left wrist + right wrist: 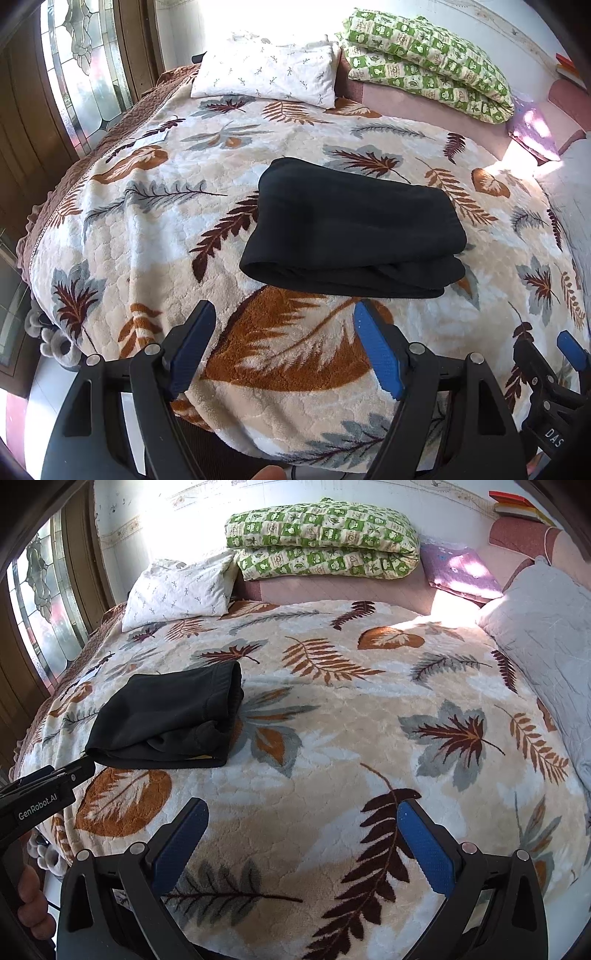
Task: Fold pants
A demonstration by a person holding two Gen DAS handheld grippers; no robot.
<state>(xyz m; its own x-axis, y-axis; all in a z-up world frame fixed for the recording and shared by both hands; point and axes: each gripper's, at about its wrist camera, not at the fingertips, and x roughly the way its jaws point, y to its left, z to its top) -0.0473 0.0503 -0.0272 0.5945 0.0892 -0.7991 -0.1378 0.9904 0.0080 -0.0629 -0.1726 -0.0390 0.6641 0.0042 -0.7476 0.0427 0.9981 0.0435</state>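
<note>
Bed blanket (332,720) | folded pants (347,229) | pillows, perhaps window | both jaws spread

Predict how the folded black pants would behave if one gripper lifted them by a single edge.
The black pants look like soft fabric, so they would probably droop. Their stacked layers are loose, so the fold would likely open. They seem light.

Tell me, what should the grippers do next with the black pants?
Probably just back away. The pants already lie in a folded bundle on the blanket, and the left hand-held gripper and the right hand-held gripper are open, holding nothing.
</note>
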